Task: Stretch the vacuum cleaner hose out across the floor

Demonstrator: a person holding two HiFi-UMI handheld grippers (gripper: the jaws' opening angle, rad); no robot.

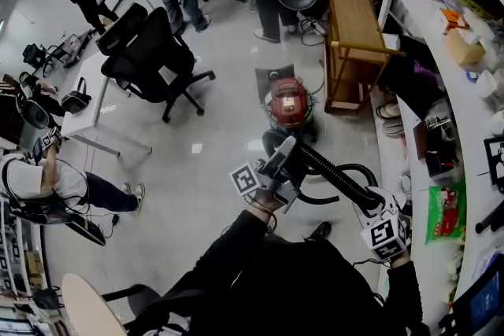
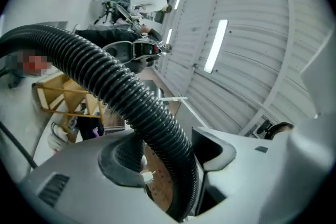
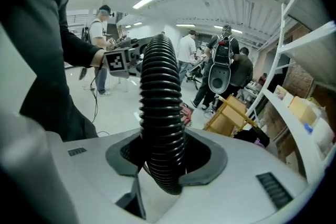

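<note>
- The hose [image 1: 331, 173] is off the floor [image 1: 205, 145]. Its black ribbed length hangs in a slanting line between the two tools, in front of the person.
- Its far end drops towards the red vacuum [image 1: 289, 102], which stands on the floor beside a wooden stand [image 1: 354, 51].
- The left tool [image 1: 285, 149] is nearer the vacuum. In the left gripper view the hose [image 2: 131, 97] runs between its jaws [image 2: 168, 157], which stand wide. A gap shows beside one pad, so the hold looks released, cradling rather than pinching.
- The right tool [image 1: 370, 204] is nearer the person. In the right gripper view it [image 3: 165, 157] is clenched on the hose [image 3: 161, 102], with both pads cupped against the ribs.
- Judged progress is the early middle. The hose is lifted and partly pulled straight, but none of this stretch lies on the floor.
- A dark loop curls below the held span. I cannot tell whether it is hose or cord.
- What is left is probably to draw the hose away from the vacuum and lay it flat.
</note>
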